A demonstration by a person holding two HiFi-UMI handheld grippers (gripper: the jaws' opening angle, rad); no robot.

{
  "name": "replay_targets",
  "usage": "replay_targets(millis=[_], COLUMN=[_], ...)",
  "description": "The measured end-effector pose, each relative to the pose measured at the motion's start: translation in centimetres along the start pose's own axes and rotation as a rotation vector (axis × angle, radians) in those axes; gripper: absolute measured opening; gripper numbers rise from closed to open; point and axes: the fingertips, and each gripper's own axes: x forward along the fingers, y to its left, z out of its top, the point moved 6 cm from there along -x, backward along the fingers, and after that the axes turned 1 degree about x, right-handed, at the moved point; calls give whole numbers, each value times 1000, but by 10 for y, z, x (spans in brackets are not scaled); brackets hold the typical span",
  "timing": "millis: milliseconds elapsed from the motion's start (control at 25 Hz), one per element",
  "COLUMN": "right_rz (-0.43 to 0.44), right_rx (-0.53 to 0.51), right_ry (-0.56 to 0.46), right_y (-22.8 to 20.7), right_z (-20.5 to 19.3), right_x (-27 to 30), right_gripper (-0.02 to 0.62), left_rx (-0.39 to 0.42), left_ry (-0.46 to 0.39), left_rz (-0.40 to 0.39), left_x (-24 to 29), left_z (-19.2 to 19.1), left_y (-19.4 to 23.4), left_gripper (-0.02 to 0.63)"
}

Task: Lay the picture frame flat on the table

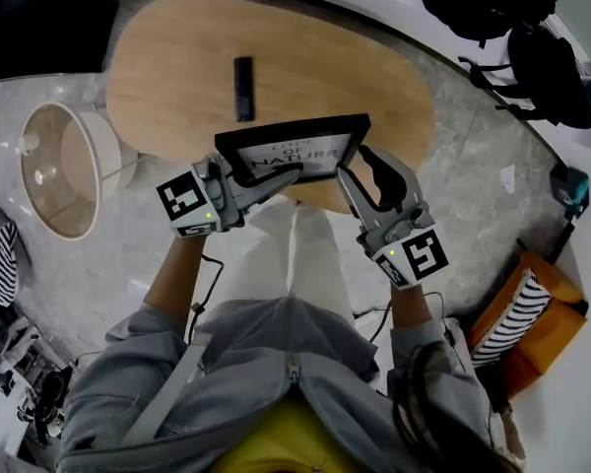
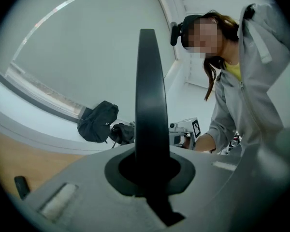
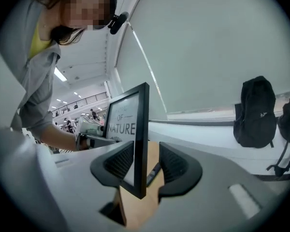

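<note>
The black picture frame [image 1: 294,151] with a "NATURE" print is held tilted over the near edge of the wooden oval table [image 1: 167,67], its face toward the person. My left gripper [image 1: 279,173] is shut on its lower left edge. In the left gripper view the frame [image 2: 150,95] shows edge-on, clamped between the jaws of the left gripper [image 2: 150,170]. My right gripper [image 1: 361,170] stands open around the frame's right side. In the right gripper view the frame [image 3: 135,129] stands between the two pads [image 3: 120,161] of the right gripper [image 3: 147,164] with gaps on both sides.
A black remote [image 1: 243,88] lies on the table beyond the frame. A round side table [image 1: 57,170] stands at the left. Dark backpacks [image 1: 492,3] sit against the far wall, and an orange seat with a striped cushion [image 1: 527,308] is at the right.
</note>
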Motion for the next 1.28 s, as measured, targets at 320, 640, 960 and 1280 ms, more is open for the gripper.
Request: replay_targets(millis=[320, 640, 960, 1280], right_rz=[105, 89, -24, -109], right_rx=[89, 134, 129, 169], right_ry=[28, 9, -25, -20], right_y=[-10, -6, -2, -42], right_z=[-56, -82, -88, -99], right_x=[18, 16, 6, -6], right_gripper=[154, 74, 72, 72], left_rx=[-52, -76, -118, -193], left_ry=[22, 62, 49, 42], left_rz=[-145, -159, -28, 175], left_x=[0, 3, -1, 0], left_z=[-50, -71, -77, -91], left_y=[28, 40, 51, 89], left_gripper=[8, 19, 157, 233])
